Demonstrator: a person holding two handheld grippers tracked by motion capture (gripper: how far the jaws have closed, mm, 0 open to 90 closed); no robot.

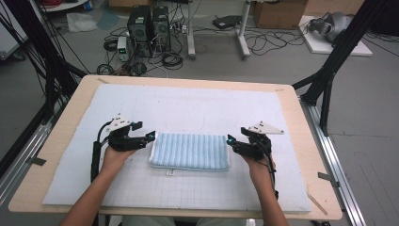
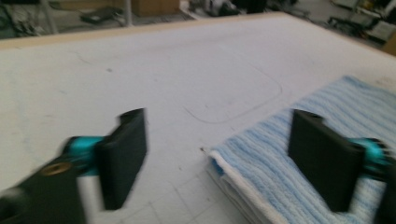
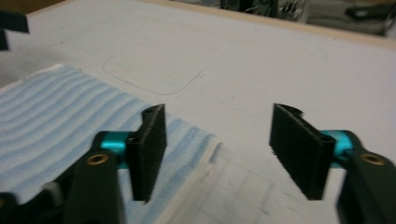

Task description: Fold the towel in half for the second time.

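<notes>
we have the blue towel (image 1: 190, 151) folded on the surface (image 1: 291, 188); left claw (image 1: 149, 137) and right claw (image 1: 230, 141) gape empty, little remains.

Grey floor (image 1: 376, 155) strewn with cables (image 1: 268, 42), computer towers (image 1: 149, 26), cardboard box (image 1: 280, 13).

Black tool (image 1: 151, 137) with teal fittings, brass screws, grey triangular plates, black cables
</notes>
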